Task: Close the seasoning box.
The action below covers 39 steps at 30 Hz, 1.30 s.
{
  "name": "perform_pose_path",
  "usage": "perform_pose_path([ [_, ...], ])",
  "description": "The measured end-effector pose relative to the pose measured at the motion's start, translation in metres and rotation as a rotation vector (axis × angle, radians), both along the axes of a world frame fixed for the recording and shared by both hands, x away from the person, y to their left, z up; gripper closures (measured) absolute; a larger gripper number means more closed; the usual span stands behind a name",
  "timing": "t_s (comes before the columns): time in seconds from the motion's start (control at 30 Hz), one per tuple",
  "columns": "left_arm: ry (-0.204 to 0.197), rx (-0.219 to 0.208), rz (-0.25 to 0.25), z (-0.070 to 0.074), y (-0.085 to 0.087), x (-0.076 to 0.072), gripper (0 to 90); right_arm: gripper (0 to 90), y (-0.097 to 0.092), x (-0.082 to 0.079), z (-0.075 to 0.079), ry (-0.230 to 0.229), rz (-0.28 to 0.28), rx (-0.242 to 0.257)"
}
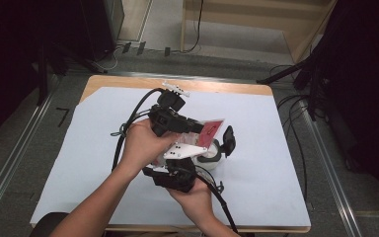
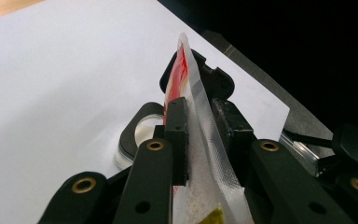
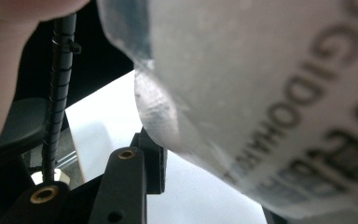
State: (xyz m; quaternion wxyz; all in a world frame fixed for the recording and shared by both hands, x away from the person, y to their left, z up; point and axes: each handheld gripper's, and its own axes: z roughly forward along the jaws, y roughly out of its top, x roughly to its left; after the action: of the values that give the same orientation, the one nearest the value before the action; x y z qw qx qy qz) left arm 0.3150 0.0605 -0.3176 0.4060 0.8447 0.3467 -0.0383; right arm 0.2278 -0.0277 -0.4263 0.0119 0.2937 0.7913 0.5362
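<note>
A clear pouch (image 1: 211,129) with red print is held up over the middle of the table. My left gripper (image 1: 197,129) comes in from the left and is shut on it; in the left gripper view the pads (image 2: 177,126) pinch the pouch's (image 2: 186,70) sealed edge. My right gripper (image 1: 193,148) reaches up from below under its white plate. In the right gripper view the pouch (image 3: 261,93) with dark lettering bulges between the jaws and presses on the left pad (image 3: 151,161); the other jaw is almost hidden.
A small round white container (image 1: 210,157) with a black rim stands on the white sheet (image 1: 103,148) just under the pouch, its black lid (image 1: 228,140) tipped up beside it. Cables trail from both grippers toward the table's near edge.
</note>
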Motion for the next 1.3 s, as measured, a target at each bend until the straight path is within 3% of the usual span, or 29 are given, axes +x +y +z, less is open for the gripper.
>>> perform_pose_path([
  [0.37,0.034,0.019,-0.007,-0.002,0.006,0.000,76.9,60.6,0.003,-0.003,-0.006,-0.032,0.009,-0.016],
  [0.9,0.063,0.051,-0.018,-0.004,0.015,-0.004,76.2,59.5,0.008,-0.006,-0.016,-0.035,0.026,-0.049],
  [1.1,0.074,0.074,-0.027,-0.006,0.016,-0.004,76.1,59.2,0.011,-0.008,-0.020,-0.045,0.036,-0.066],
  [1.13,0.073,0.093,-0.029,-0.006,0.017,-0.004,76.1,59.2,0.011,-0.008,-0.021,-0.043,0.038,-0.067],
  [1.3,0.092,0.093,-0.035,-0.009,0.017,-0.003,76.2,58.2,0.013,-0.009,-0.025,-0.045,0.050,-0.078],
])
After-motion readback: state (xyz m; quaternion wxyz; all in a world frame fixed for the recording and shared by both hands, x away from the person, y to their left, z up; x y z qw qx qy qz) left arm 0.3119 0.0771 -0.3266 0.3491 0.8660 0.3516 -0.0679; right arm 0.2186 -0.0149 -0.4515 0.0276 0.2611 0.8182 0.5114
